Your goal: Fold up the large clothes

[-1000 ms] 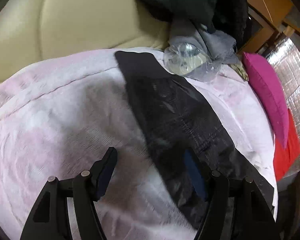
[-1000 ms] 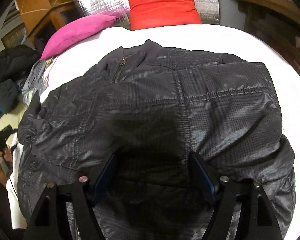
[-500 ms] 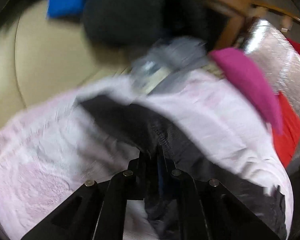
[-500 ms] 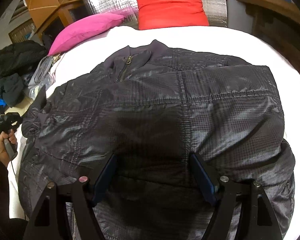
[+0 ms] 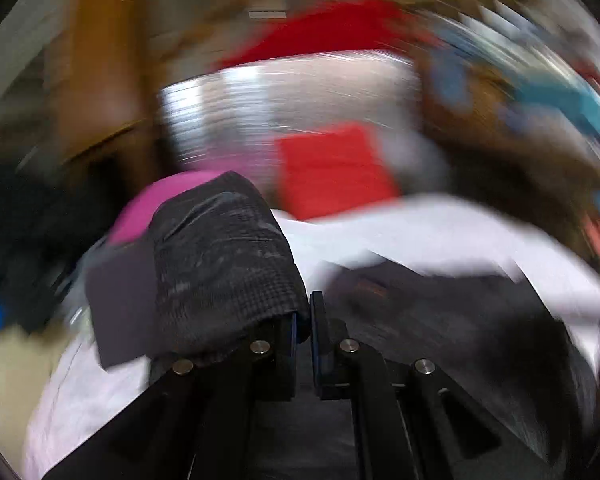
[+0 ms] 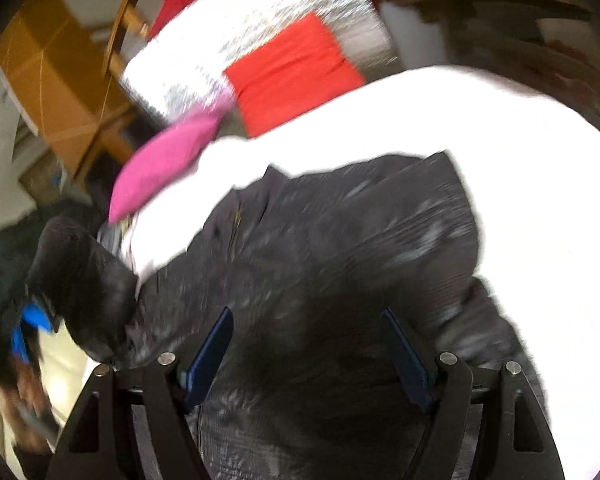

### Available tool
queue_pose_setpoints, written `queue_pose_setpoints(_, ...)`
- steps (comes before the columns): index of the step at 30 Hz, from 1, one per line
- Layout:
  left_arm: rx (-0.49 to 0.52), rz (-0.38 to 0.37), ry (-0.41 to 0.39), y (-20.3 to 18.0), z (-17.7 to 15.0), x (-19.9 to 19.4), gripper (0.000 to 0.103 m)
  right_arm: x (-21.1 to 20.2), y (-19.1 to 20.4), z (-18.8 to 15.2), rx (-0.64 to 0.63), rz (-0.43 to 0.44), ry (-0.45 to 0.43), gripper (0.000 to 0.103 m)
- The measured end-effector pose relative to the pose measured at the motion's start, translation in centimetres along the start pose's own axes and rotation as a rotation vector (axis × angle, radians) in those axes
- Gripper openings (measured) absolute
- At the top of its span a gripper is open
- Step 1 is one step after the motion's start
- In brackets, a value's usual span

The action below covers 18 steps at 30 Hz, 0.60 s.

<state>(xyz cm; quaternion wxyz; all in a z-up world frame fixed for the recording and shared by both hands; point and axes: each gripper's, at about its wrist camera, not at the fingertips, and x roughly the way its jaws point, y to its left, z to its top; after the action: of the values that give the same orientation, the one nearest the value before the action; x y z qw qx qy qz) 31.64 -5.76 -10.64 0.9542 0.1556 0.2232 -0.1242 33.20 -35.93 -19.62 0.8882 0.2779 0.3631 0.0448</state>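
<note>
A dark quilted jacket (image 6: pixel 340 248) lies spread on a white bed cover (image 6: pixel 500 128). My left gripper (image 5: pixel 304 316) is shut on the jacket's sleeve (image 5: pixel 220 264) and holds it lifted above the bed; the cuff hangs over the left finger. In the right wrist view the lifted sleeve (image 6: pixel 84 280) rises at the left. My right gripper (image 6: pixel 308 344) is open just above the jacket's lower body, with nothing between its fingers. Both views are blurred by motion.
A pink pillow (image 6: pixel 160 164) and a red cushion (image 6: pixel 292 72) lie at the head of the bed before a silver foil panel (image 6: pixel 236 40). Wooden furniture (image 6: pixel 60 92) stands at the left. Dark clothes (image 5: pixel 16 220) are piled beside the bed.
My left gripper closed on the sleeve and lifted it, swinging toward the head of the bed. My right gripper stayed open over the jacket and tilted.
</note>
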Motion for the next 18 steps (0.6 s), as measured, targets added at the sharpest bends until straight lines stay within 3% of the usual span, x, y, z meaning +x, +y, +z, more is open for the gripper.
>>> queue_pose_setpoints(3, 0.325, -0.098, 0.067, -9.3, -3.1, 0.3, 0.021, -1.5, -2.4, 1.0, 0.085, -0.005, -0.038, 0.079)
queue_pose_setpoints(4, 0.400, -0.106, 0.089, -11.2, -4.2, 0.4, 0.036, -2.0, -3.1, 1.2, 0.118, -0.009, -0.049, 0.079)
queue_pose_setpoints(5, 0.463, -0.103, 0.103, -12.8, -5.3, 0.2, 0.047, -2.5, -4.0, 1.5, 0.151, -0.013, -0.062, 0.079)
queue_pose_setpoints(7, 0.494, -0.120, 0.101, -13.5, -6.2, -0.7, 0.048, -3.3, -5.0, 1.7, 0.188, -0.009, -0.075, 0.079)
queue_pose_setpoints(10, 0.388, -0.137, 0.070, -10.6, -4.8, -2.9, 0.055, -3.5, -5.5, 1.9, 0.207, 0.011, -0.065, 0.079)
queue_pose_setpoints(11, 0.316, -0.122, 0.058, -8.7, -4.1, -3.6, 0.064, -3.3, -5.4, 2.0, 0.200, 0.014, -0.058, 0.079)
queue_pose_setpoints(14, 0.040, -0.054, 0.054, -0.9, -3.0, -4.0, 0.076, -2.3, -3.8, 1.9, 0.146, 0.052, -0.005, 0.079)
queue_pose_setpoints(18, -0.330, 0.097, 0.185, 8.7, -5.0, -0.6, 0.075, -0.5, 0.2, 0.9, -0.003, 0.070, 0.059, 0.079)
